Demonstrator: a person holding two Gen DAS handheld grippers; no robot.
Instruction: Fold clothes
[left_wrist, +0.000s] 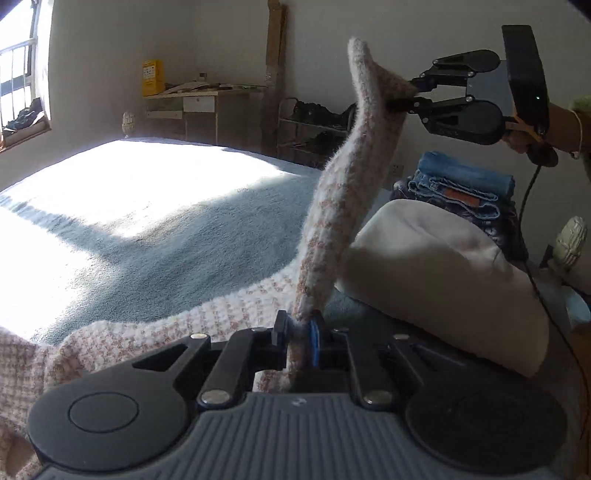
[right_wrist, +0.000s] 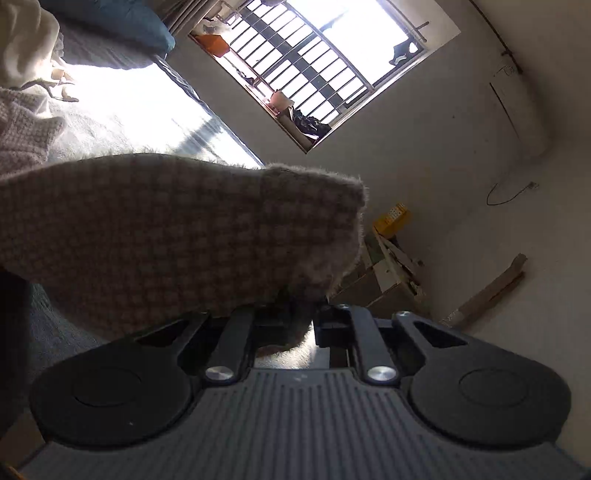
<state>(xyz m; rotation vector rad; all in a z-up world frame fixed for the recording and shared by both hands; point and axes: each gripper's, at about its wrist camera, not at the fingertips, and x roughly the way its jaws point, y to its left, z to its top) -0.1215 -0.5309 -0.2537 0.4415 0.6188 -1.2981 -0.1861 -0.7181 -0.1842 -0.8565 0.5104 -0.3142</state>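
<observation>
My left gripper (left_wrist: 301, 334) is clamped narrow on the lower end of a pink-and-white knit sleeve (left_wrist: 343, 184), and my right gripper (left_wrist: 400, 98), up at two o'clock in the left wrist view, pinches the cuff end, jaws nearly closed on the wool. The sleeve's long axis runs from six o'clock up toward one o'clock, stretched between both grips above the blue bedspread (left_wrist: 166, 229). The rest of the sweater (left_wrist: 155, 332) lies on the bed at eight o'clock from my left grip. I judge the sleeve should swing that way, with the right hand carrying the cuff across.
</observation>
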